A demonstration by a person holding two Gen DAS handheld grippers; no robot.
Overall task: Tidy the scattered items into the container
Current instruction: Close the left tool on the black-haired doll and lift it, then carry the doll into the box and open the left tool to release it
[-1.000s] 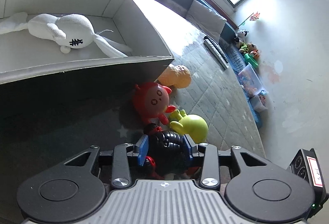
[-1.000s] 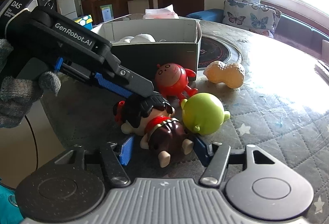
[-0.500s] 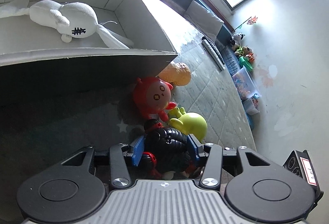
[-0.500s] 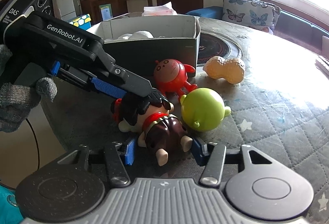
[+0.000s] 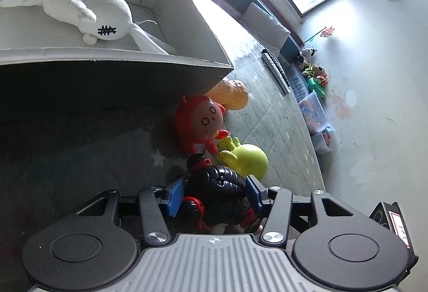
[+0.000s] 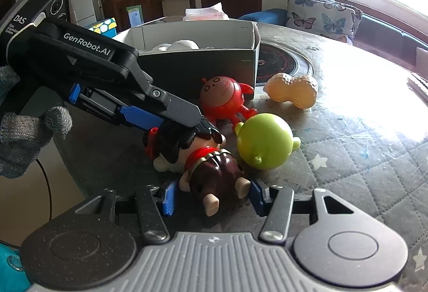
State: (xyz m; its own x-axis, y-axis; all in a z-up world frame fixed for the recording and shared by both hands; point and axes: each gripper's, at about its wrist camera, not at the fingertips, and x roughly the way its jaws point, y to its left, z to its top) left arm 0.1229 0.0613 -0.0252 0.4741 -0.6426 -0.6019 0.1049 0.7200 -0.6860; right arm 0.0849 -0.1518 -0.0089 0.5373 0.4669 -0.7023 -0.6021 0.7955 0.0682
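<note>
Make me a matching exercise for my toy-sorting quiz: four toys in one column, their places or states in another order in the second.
Toys:
1. rabbit
2. doll
3. peanut
4. green toy

Places or states:
A. on the table beside the doll
B. between the left tongs, at its head
C. inside the box
D. on the table near the box corner

Pairs: 1-C, 2-B, 3-D, 4-A

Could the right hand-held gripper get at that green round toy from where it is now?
Probably not directly: the doll lies between the right hand-held gripper fingers, with the green toy just beyond to the right. Swinging around the doll's side looks open.
</note>
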